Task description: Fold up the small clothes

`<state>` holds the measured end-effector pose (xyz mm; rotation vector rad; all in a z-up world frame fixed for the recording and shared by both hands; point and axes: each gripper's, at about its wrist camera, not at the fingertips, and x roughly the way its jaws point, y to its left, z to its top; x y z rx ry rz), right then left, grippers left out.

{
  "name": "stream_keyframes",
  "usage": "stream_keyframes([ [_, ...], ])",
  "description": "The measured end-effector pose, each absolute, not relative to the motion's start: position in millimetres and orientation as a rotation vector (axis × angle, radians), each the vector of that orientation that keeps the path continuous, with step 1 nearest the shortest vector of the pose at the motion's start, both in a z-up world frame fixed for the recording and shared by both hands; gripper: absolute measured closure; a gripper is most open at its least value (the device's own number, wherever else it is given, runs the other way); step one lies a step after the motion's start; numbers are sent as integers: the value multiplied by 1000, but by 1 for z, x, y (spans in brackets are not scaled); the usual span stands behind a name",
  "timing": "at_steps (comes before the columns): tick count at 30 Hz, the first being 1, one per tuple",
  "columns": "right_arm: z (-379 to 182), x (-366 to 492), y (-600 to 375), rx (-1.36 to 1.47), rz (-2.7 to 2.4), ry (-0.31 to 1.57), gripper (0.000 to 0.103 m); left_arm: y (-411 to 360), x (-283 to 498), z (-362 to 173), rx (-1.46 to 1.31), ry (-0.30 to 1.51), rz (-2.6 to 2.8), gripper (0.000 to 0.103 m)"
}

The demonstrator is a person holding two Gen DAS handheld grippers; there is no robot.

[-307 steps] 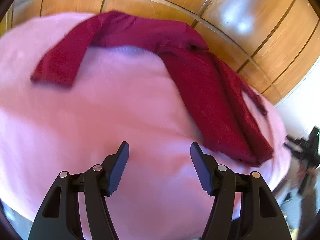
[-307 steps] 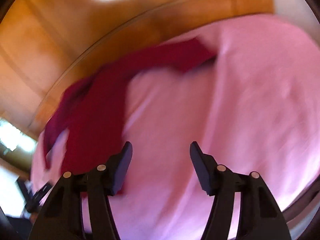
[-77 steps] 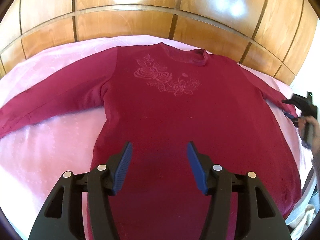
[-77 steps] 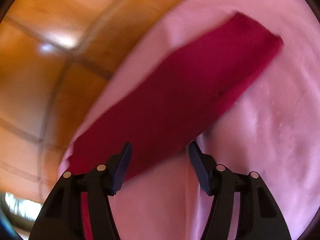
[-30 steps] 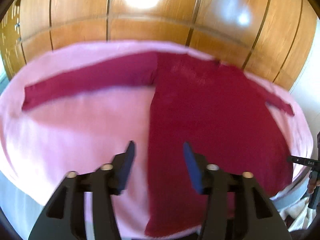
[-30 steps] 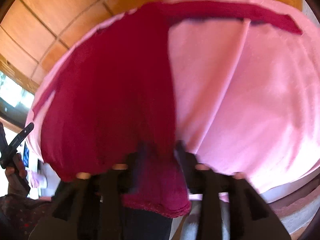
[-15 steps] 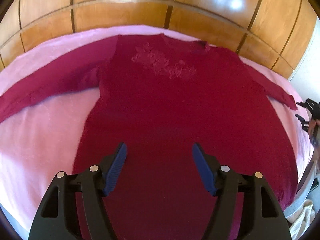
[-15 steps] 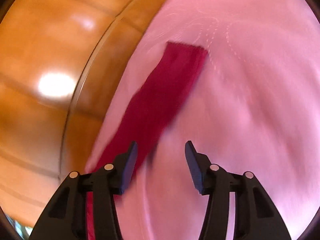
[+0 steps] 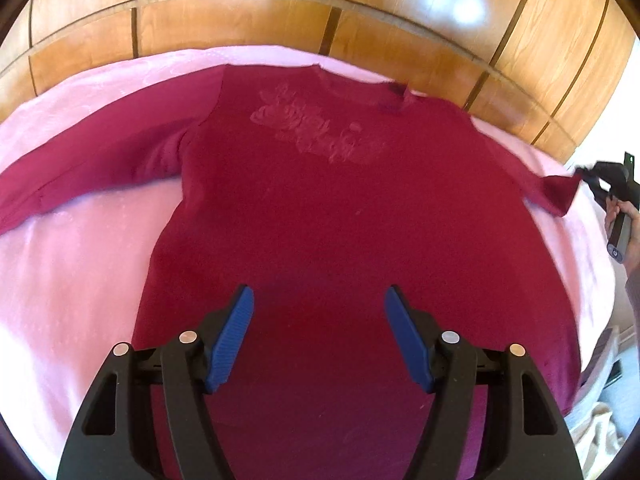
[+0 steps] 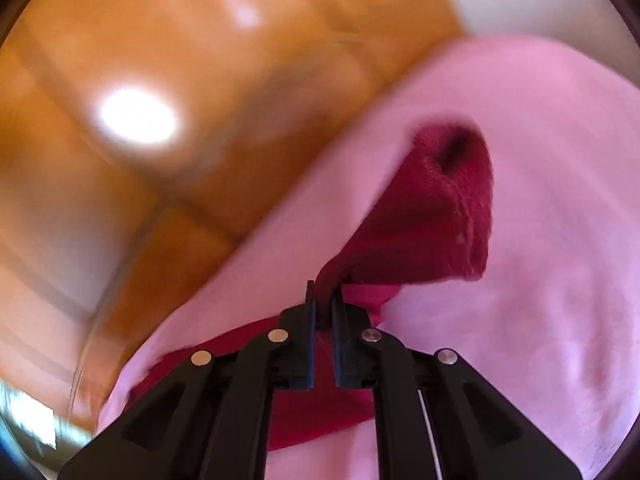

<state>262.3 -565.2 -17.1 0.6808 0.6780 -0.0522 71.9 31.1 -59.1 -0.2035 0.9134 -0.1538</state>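
One dark red long-sleeved top, spread flat and face up on a pink bedspread. Long axis of the body running away from the left wrist camera: hem nearest, neckline farthest, close to the wooden panelled wall behind the bed. Faint floral print across the chest. Two sleeves, reaching out sideways in opposite directions: left sleeve lying flat toward the left edge of that view, right sleeve stretching toward the right edge.

Left gripper hovering over the lower middle of the top, its two blue-padded fingers spread wide, nothing between them, pads not seen touching the fabric.

Right gripper at the far right of the left wrist view, held in a hand, at the cuff end of the right sleeve. Seen through its own camera: two black fingers just drawn together, pinching the edge of the sleeve cuff, with the cuff's open end turned up and away from the camera and lifted off the bedspread. More red sleeve fabric trailing below and to the left under the gripper. Right wrist view blurred, with wood panelling at upper left and pink bedspread at right.

Pale crumpled cloth at the lower right edge of the left wrist view, beyond the bed's edge.
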Motion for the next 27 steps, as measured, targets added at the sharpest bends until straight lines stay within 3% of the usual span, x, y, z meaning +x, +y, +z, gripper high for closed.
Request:
stream_keyframes([
  [6, 19, 286, -416, 479, 212, 716, 98, 42, 79, -48, -285, 893, -181, 36],
  [14, -16, 297, -233, 293, 489, 867, 97, 63, 97, -32, -389, 855, -212, 36],
  [15, -20, 293, -216, 261, 504, 874, 90, 67, 101, -30, -405, 851, -209, 36],
  [16, -21, 286, -207, 251, 522, 877, 69, 71, 105, -29, -428, 847, -211, 36],
  [17, -23, 281, -199, 255, 545, 876, 61, 73, 110, -29, -440, 846, -215, 36],
  [20, -25, 267, -203, 275, 549, 860, 55, 78, 125, -26, -457, 832, -208, 36],
  [27, -46, 208, -275, 333, 402, 870, 19, 70, 174, -34, -465, 840, -225, 36],
])
